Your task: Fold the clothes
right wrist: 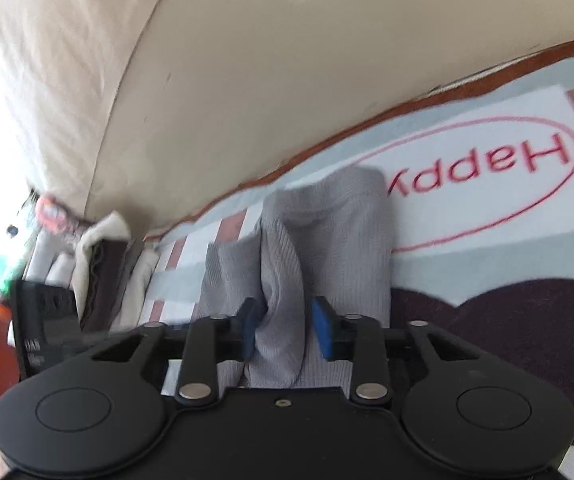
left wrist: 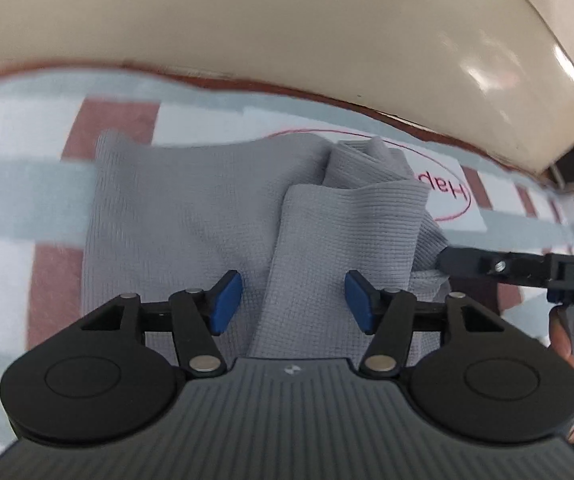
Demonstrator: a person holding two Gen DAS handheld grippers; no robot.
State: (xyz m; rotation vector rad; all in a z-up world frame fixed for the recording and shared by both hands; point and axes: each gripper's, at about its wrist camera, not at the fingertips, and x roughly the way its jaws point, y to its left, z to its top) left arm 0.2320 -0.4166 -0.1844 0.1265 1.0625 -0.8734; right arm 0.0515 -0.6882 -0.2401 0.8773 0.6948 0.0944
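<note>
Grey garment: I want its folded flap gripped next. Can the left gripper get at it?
Probably yes: the left gripper straddles the flap of the grey garment, nothing between.

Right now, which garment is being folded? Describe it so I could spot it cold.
Below the cream cushion lies a checked blanket with "Happy" in a red oval. On it sits the grey waffle-knit garment, the only plain grey cloth there.

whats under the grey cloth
The grey cloth lies on a patchwork blanket of white, pale blue and reddish squares. It covers part of a red oval with "Happy". What lies beneath its folded middle cannot be seen.
</note>
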